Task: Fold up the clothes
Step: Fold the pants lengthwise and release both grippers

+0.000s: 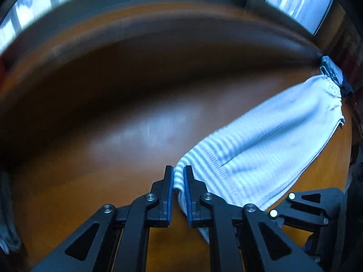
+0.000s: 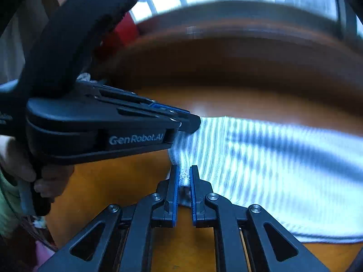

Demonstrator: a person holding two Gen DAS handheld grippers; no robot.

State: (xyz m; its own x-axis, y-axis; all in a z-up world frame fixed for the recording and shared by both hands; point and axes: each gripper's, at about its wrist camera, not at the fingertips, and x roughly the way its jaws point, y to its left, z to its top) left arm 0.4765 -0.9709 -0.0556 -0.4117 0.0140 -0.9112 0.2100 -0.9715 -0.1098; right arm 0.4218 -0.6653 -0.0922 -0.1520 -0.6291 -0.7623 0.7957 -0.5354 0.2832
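1. Striped white-and-pale-blue garment (image 2: 283,170) stretches from bottom centre toward the right of both views, lying over the orange-brown wooden table (image 1: 113,136).
2. Left gripper (image 1: 179,176), bottom centre of the left wrist view, has its blue-padded fingers pinched on a striped corner of the cloth.
3. Right gripper (image 2: 184,176), bottom centre of its own view, is clamped on a bunched bit of the hem.
4. White lettering "GenRobot.AI" reads on the left gripper's black body, mid-left in the right wrist view, with a hand (image 2: 34,170) wrapped round its handle at lower left.
5. Glossy tabletop, blurred; bright window panes (image 1: 299,0) run along the top; something red (image 2: 122,34) sits at upper left.
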